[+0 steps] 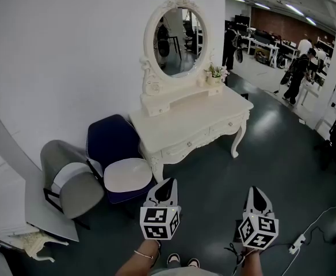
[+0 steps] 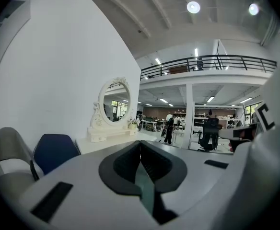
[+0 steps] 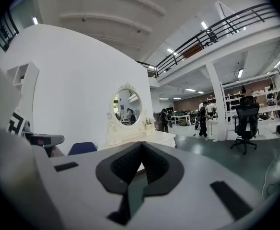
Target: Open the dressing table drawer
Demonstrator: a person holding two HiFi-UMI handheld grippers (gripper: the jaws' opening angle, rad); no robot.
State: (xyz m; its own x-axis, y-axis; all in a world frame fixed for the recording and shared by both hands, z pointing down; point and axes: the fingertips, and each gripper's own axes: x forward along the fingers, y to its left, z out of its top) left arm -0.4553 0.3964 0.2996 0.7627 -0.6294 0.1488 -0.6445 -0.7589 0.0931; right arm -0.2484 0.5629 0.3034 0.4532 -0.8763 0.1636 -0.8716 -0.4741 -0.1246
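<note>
Noted plain white wall [image 1: 70, 50] from 9 to 12 o'clock in head view. Logged dark green glossy floor [image 1: 271, 154] from 2 to 5 o'clock. Found navy chair [image 1: 113, 137] and grey chair [image 1: 70, 183] side by side at 8 to 9 o'clock, near the wall. Saw office desks [image 1: 266, 45] under ceiling strip lights [image 1: 294, 9] at 1 o'clock. In left gripper view, recorded railed mezzanine [image 2: 212, 61] at 2 o'clock, round ceiling lamps [image 2: 193, 6] lit at 1 o'clock.

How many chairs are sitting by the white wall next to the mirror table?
2. The dark blue chair stands right beside the dressing table; the grey chair stands to its left, nearer the camera. None looks hidden.
</note>
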